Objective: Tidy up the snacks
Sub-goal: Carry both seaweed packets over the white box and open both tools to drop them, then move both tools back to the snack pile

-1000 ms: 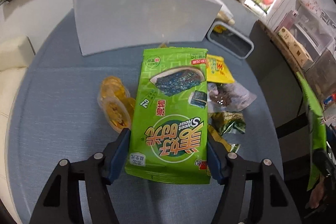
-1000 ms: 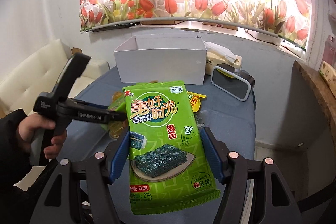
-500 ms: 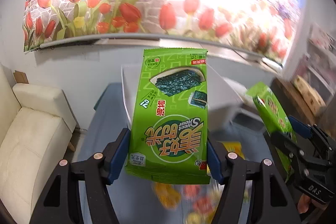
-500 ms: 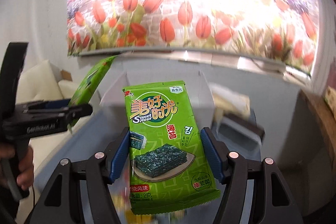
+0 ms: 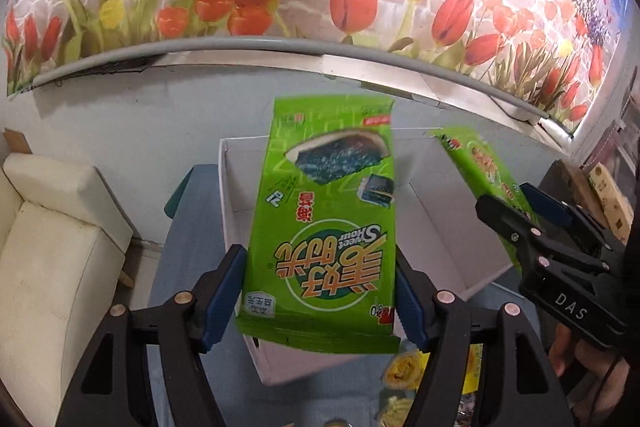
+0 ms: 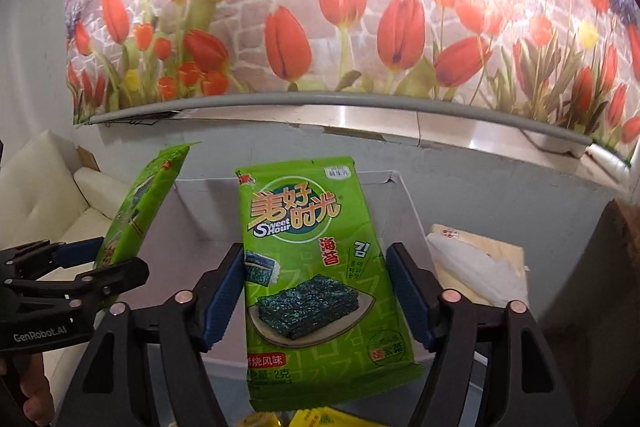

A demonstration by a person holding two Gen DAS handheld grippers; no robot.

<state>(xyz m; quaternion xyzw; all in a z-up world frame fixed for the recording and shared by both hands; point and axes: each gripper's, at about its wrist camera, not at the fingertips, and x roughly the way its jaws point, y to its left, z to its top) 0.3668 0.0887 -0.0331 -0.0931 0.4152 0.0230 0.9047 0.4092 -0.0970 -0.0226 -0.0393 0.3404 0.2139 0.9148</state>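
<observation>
Above the open white cardboard box [image 5: 436, 227] on the blue desk [image 5: 192, 251], the left tool [image 5: 320, 291] pinches a flat green seaweed snack packet [image 5: 324, 227] upside down by its side edges. Just beside it, the right tool [image 6: 316, 291] pinches a second green seaweed packet [image 6: 316, 267] upright over the same box. Yellow snack packs [image 5: 404, 375] lie on the desk near the box's front wall.

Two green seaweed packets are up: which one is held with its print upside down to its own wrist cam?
The green seaweed snack packet in the left gripper: its logo reads inverted. The identical packet in the right gripper shows its logo upright.
</observation>
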